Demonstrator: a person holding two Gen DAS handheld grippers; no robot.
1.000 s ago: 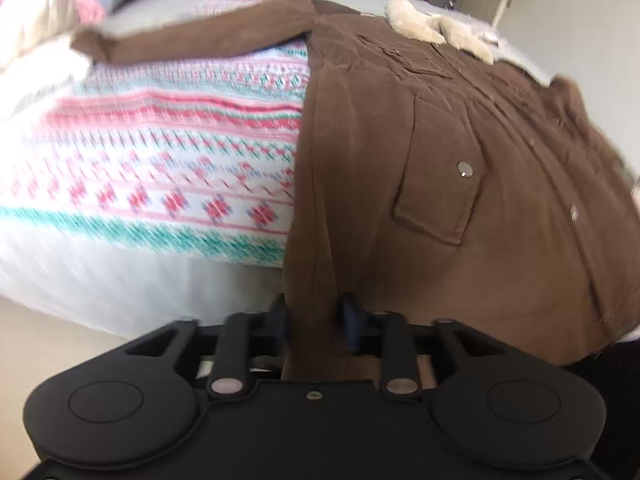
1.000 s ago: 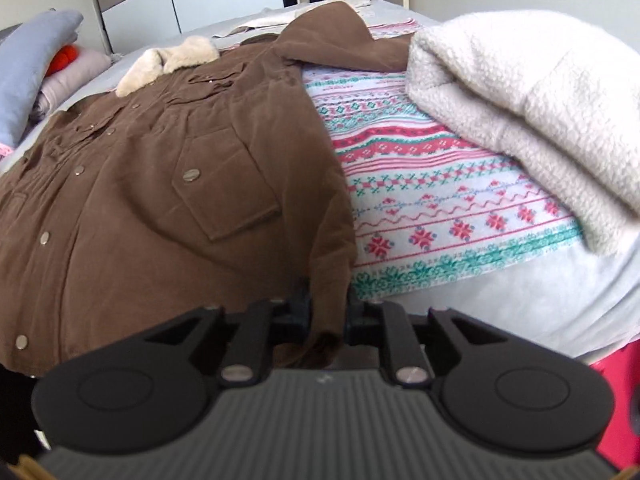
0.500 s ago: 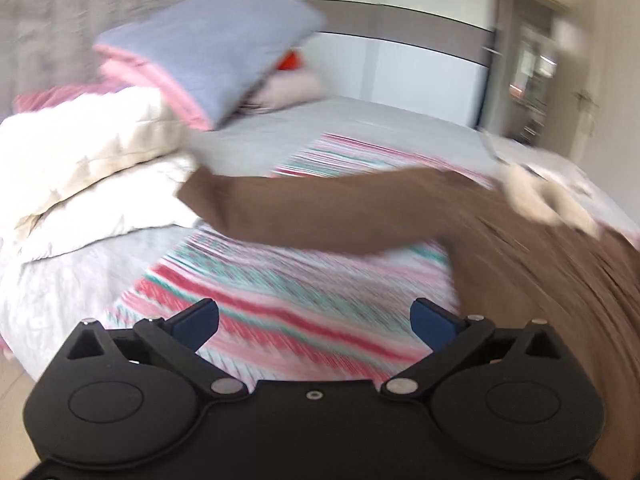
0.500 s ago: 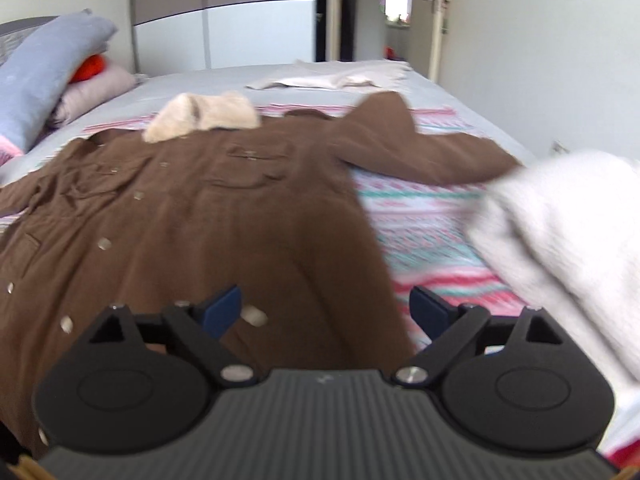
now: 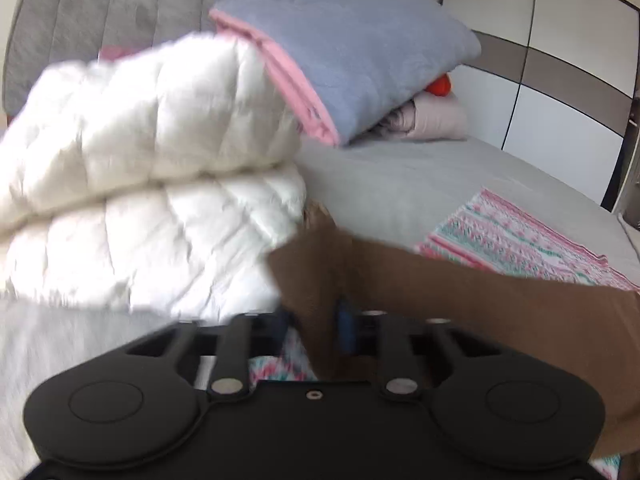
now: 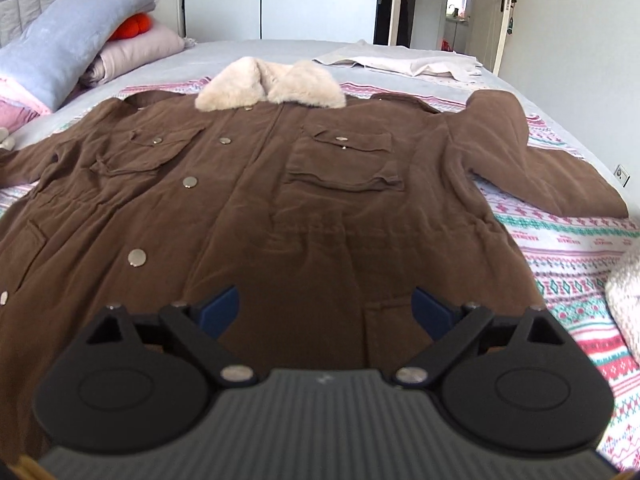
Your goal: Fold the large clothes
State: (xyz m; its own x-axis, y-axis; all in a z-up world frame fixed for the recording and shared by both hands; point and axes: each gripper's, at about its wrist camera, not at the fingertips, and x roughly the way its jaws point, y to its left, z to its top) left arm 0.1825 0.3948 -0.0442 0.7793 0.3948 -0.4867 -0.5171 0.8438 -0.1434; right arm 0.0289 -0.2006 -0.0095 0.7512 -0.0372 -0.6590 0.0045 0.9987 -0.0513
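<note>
A long brown coat [image 6: 304, 208] with a cream fur collar [image 6: 272, 84] lies spread face up on the bed, both sleeves stretched out sideways. My right gripper [image 6: 326, 308] hovers over the coat's lower front, jaws wide open with nothing between them. In the left wrist view the coat's sleeve [image 5: 460, 292] runs in from the right, and my left gripper [image 5: 316, 320] is shut on the sleeve's cuff end, right beside the white quilt.
A folded white quilt [image 5: 132, 208] and a blue-and-pink blanket [image 5: 352, 52] are stacked by the grey headboard [image 5: 92, 12]. A patterned pink and green cover [image 6: 580, 264] lies under the coat. A fluffy white blanket [image 6: 628, 292] sits at the right edge, pale cloth [image 6: 404, 62] at the far side.
Both grippers let go of the coat's hem and opened. The left swung over to the sleeve near the quilts and shut on its cuff; the right moved over the coat's middle, staying open.
</note>
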